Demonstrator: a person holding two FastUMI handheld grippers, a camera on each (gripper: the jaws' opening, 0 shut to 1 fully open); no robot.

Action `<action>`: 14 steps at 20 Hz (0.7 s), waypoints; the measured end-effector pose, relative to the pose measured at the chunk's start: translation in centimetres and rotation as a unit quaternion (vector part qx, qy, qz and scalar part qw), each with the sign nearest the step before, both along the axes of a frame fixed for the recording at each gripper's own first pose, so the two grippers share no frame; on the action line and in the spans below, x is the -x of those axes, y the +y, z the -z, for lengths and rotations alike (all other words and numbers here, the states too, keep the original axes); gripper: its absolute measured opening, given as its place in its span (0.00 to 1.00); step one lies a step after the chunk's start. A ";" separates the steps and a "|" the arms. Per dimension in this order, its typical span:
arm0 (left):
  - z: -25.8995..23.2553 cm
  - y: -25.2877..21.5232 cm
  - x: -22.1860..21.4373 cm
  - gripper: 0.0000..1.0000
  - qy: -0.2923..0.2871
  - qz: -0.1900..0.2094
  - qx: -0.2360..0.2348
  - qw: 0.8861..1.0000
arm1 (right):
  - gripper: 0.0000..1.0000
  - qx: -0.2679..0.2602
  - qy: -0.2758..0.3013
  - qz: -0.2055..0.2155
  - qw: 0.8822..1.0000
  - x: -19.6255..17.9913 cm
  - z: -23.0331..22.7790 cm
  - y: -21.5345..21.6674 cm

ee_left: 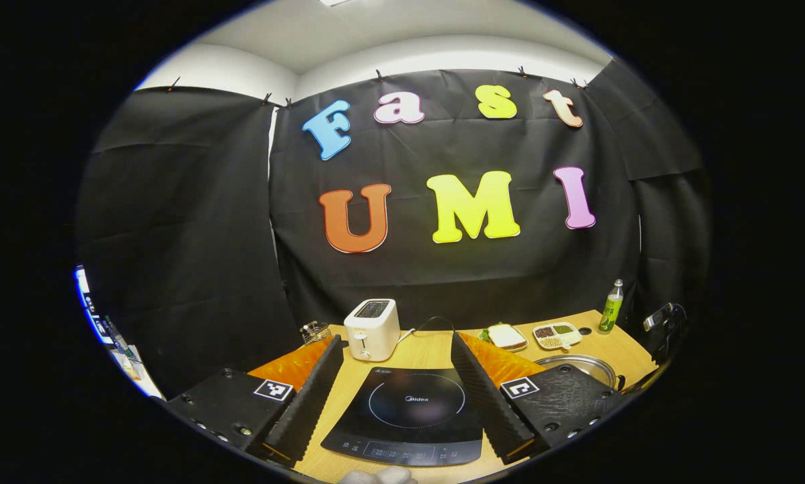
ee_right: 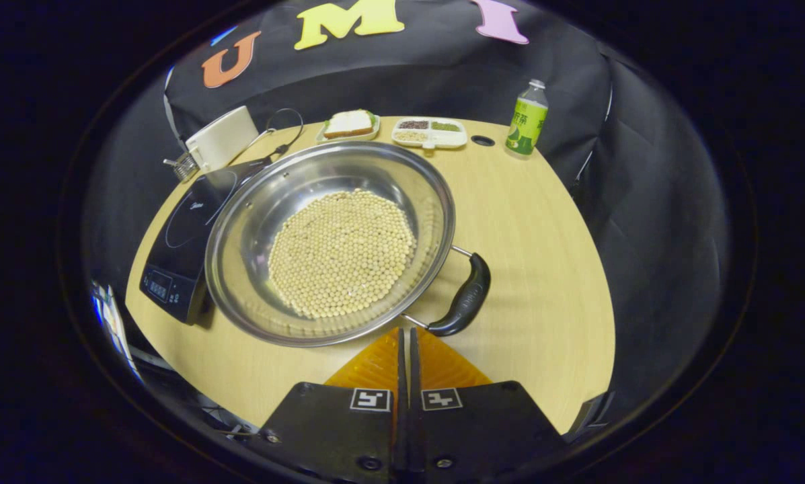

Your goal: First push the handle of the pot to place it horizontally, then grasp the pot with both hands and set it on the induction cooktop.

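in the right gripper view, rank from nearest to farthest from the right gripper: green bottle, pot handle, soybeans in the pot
Measured from the right gripper:
1. pot handle, black, just ahead of the shut fingertips and slightly to their right.
2. soybeans, piled in the middle of the steel pot, ahead and left.
3. green bottle, upright at the table's far edge, right of centre.

Left hand-held gripper (ee_left: 399, 376) spread wide above the desk (ee_left: 429, 353). Between its fingers, the induction cooktop (ee_left: 409, 413). Beyond it, a white toaster (ee_left: 372, 328). Past the right finger, the pot's rim (ee_left: 580, 366).
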State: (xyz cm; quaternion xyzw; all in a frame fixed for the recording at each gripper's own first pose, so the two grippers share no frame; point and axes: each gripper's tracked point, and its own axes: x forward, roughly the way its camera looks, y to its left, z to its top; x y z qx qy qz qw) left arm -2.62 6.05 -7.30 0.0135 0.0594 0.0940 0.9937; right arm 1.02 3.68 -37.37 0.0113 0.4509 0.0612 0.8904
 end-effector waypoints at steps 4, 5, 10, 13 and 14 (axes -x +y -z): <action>0.1 -0.5 -0.4 0.96 0.004 -0.006 -0.001 1.000 | 0.01 0.012 -0.004 -0.002 1.000 -1.5 -0.2 -1.5; 0.1 -0.7 -0.5 0.96 0.004 -0.009 -0.002 1.000 | 0.01 0.016 -0.005 -0.005 1.000 -1.8 -0.2 -1.9; 0.5 -1.5 -0.7 0.96 0.013 -0.026 -0.002 1.000 | 0.01 0.031 -0.009 -0.021 0.999 -3.9 -0.3 -3.5; 0.6 -2.2 -1.0 0.96 0.018 -0.036 -0.002 0.999 | 0.01 0.039 -0.012 -0.036 0.999 -5.0 -0.4 -4.4; 0.7 -2.5 -1.0 0.96 0.020 -0.040 -0.003 0.999 | 0.01 0.040 -0.014 -0.040 0.998 -5.4 -0.4 -4.6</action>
